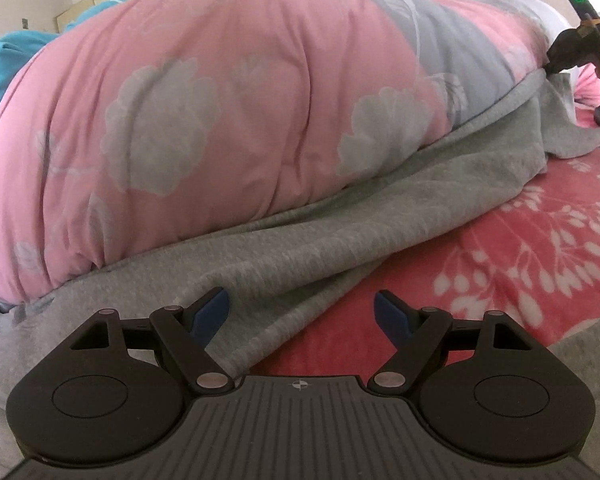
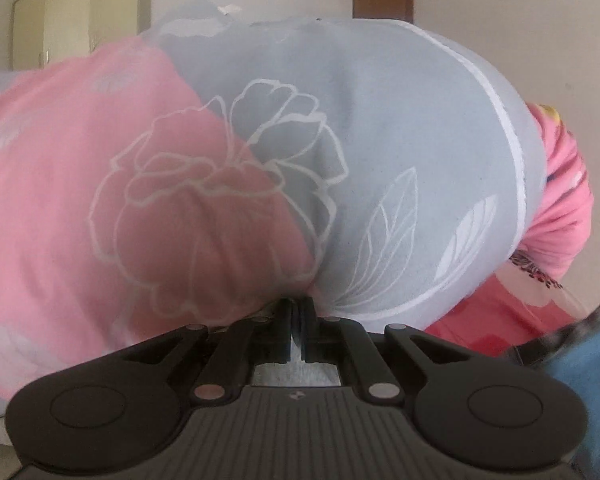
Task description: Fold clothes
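Quilt (image 1: 220,120): pink and grey, bulging behind the garment.
Garment (image 1: 308,248): grey, long axis running from near left to far right along the quilt's foot, on the red sheet (image 1: 500,280).
Left gripper (image 1: 302,312): jaws apart over the garment's near edge.
Right gripper (image 2: 297,320): jaws together, pinching its far end.

Both cameras sit low on the bed, just behind their jaws, tilted slightly downward. The left one looks across the grey garment (image 1: 308,236) toward the pink quilt (image 1: 204,120) ahead. The right one is pressed close against that same quilt (image 2: 180,184), which fills both views.
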Available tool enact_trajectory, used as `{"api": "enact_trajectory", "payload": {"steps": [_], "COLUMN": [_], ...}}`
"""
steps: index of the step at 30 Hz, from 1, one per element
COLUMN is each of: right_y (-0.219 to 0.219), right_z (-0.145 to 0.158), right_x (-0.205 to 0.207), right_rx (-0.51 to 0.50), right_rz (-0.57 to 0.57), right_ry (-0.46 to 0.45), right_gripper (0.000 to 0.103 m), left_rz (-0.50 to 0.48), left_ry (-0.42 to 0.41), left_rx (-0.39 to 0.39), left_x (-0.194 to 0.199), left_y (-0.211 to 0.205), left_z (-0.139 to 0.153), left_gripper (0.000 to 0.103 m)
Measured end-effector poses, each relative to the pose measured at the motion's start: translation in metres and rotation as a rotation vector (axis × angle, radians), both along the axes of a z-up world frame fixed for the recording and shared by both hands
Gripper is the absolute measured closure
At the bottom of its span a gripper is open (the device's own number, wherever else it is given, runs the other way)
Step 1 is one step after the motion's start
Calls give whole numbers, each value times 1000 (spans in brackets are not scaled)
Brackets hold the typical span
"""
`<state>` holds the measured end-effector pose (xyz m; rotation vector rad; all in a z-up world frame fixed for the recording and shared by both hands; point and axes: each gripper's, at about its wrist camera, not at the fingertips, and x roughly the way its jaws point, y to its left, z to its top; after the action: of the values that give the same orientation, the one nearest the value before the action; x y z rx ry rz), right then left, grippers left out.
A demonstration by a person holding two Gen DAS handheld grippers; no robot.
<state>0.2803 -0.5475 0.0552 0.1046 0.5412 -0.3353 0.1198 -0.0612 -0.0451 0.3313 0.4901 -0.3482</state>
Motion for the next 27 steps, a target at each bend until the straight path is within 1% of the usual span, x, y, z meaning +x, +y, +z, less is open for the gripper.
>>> {"api": "enact_trajectory", "payload": {"steps": [1,2,3,4,5,7,9,11,12,14,16,18,20,21,23,25,27], "right_y": [-2,-7,-11,-18,-25,-42,-61,-76,-79,-78,-58,-40,-22,-14,0,-3,-13], "right_z": [1,3,6,11,15,26,33,38,38,34,26,9,-12,-23,-42,-62,-83], "right_x": [-6,-14,-22,-32,-43,-65,-86,-105,-116,-137,-156,-168,-175,-177,-176,-171,-168], "right_rx": [11,26,41,59,77,106,166,286,362,518,660,776,877,916,939,951,1008], "right_rz": [-3,-10,-19,-41,-64,-107,-161,-180,-169,-115,-42,16,55,66,57,8,-72], "right_ry": [0,-2,-7,-28,-52,-117,-150,-173,-181,-190,-155,-95,-26,9,56,86,88], "right_gripper": [94,84,76,62,57,56,56,56,55,55,55,55,56,56,56,57,59], "left_rz": [0,-1,-2,-2,-2,-3,-20,-37,-47,-74,-90,-106,-103,-97,-84,-77,-74], "left_ry": [-2,-4,-8,-12,-18,-37,-61,-86,-94,-85,-61,-37,3,27,77,110,129], "left_rx": [1,2,1,0,0,11,36,61,71,76,69,62,61,62,64,69,75], "left_x": [-1,-1,-2,-3,-5,-11,-20,-30,-35,-41,-41,-40,-33,-27,-15,-5,3], "left_y": [0,0,-1,-1,-2,-5,-9,-12,-14,-17,-20,-23,-26,-27,-30,-31,-33], "left_z": [0,0,0,0,1,2,6,11,13,15,16,17,14,11,7,2,-1], "left_gripper": [22,22,22,22,22,22,22,22,22,23,23,25,32,33,43,44,44]}}
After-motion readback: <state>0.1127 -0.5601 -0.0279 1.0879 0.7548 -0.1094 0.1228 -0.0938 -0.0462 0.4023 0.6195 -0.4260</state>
